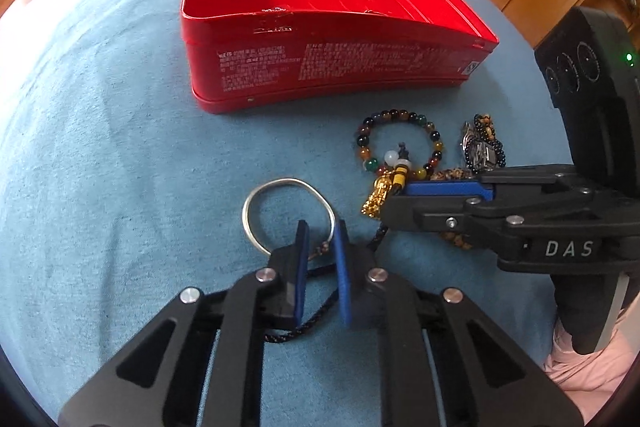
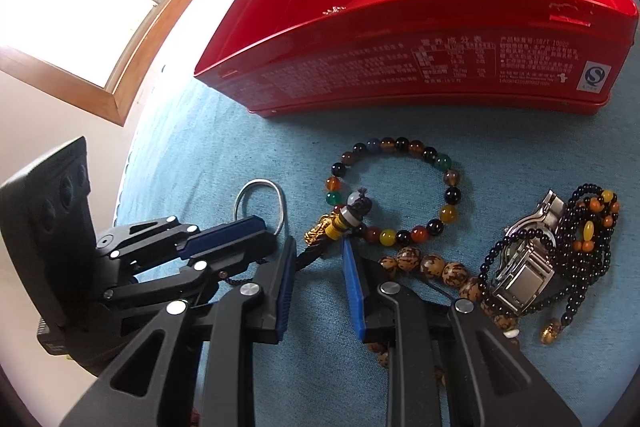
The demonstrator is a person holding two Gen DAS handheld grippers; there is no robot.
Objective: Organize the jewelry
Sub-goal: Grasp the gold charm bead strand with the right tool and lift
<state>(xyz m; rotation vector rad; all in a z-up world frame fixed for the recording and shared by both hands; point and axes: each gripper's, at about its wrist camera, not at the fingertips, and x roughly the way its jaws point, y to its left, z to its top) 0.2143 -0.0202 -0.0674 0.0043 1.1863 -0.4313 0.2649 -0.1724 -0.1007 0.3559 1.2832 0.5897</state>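
My left claw is pinched on the silver bangle, its ring lying flat toward 11 o'clock. Red tin sits at 12, open, with clear cloth between. Right claw stands part spread over a dark cord, gripping nothing that I can see.

The left gripper is pointing steeply down, its blue pads standing nearly together. The right gripper is angling down too — its jaws are standing a little apart, the pads pressing on nothing, reaching in just beside the left one.
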